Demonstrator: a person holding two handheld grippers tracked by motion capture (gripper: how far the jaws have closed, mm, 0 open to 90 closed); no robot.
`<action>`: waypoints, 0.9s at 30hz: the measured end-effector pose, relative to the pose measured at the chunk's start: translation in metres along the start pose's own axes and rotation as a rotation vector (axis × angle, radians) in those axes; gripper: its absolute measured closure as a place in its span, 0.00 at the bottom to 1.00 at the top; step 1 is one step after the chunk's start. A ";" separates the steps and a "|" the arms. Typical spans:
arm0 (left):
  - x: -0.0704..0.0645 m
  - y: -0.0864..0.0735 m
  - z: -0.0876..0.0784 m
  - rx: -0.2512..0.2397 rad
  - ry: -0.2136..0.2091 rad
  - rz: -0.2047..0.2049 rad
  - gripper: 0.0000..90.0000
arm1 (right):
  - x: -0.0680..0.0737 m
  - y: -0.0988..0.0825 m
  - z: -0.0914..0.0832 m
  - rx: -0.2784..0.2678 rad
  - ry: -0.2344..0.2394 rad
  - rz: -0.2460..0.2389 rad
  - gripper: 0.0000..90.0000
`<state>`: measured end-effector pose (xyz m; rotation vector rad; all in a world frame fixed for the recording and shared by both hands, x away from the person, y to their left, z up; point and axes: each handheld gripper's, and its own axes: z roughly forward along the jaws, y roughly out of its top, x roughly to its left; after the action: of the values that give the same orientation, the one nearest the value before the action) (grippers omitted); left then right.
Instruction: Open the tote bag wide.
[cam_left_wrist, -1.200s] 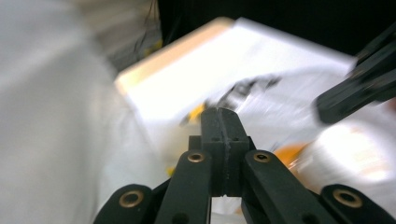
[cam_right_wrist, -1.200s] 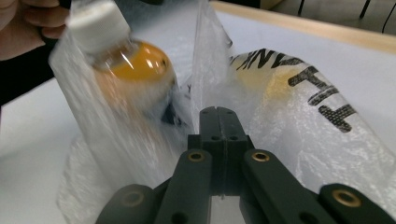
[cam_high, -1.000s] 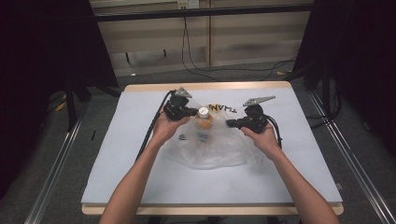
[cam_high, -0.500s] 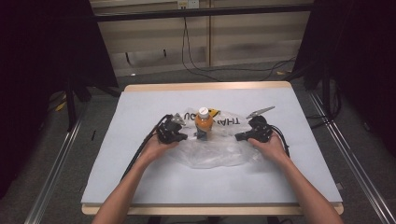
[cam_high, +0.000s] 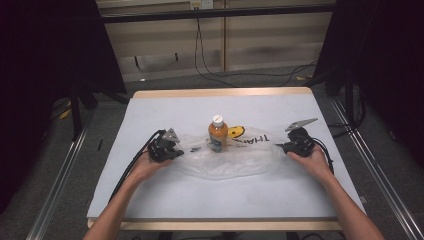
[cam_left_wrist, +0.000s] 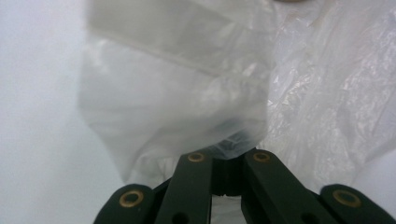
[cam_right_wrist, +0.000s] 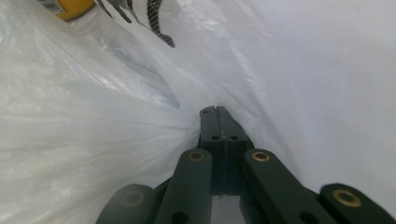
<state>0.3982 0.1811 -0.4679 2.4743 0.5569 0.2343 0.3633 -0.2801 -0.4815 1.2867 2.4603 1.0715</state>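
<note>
Both grippers had moved apart and down toward the table since a second earlier, when they were held high and close together at the bottle's cap. The left gripper (cam_high: 167, 148) now sat low at the left edge of the plastic bag (cam_high: 235, 159), and the right gripper (cam_high: 295, 145) sat low at the bag's right end. The film was drawn out flat between them.

This change indicated that the bag had been pulled down and spread, leaving the bottle (cam_high: 217, 133) exposed above it. Judged from the layout, the unbagging step was well advanced.

Gripper state: the left gripper view showed the jaws clenched on a fold of the plastic bag (cam_left_wrist: 187, 107). The right gripper view showed the jaws pressed fully together, pinching gathered film of the plastic bag (cam_right_wrist: 93, 130) at the tips.

Condition of the bag: thin, translucent, crinkled, with a yellow printed face and dark lettering near the bottle. It lay on the white table (cam_high: 160, 200), around the bottle's base.

Condition of the bottle: upright, orange contents, white cap, standing near the table centre between the two grippers.
</note>
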 end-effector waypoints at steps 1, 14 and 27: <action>0.000 0.000 0.000 -0.003 0.000 -0.011 1.00 | -0.001 -0.001 -0.001 -0.001 -0.005 -0.002 1.00; -0.034 0.021 -0.035 -0.184 -0.046 0.009 1.00 | 0.025 0.044 -0.023 -0.109 0.064 -0.058 1.00; -0.044 0.075 -0.025 -0.082 -0.043 0.087 1.00 | 0.067 0.118 0.012 0.028 0.167 -0.206 1.00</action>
<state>0.3765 0.1188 -0.4060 2.4209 0.4145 0.2332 0.4038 -0.1785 -0.4007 0.9590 2.6668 1.1361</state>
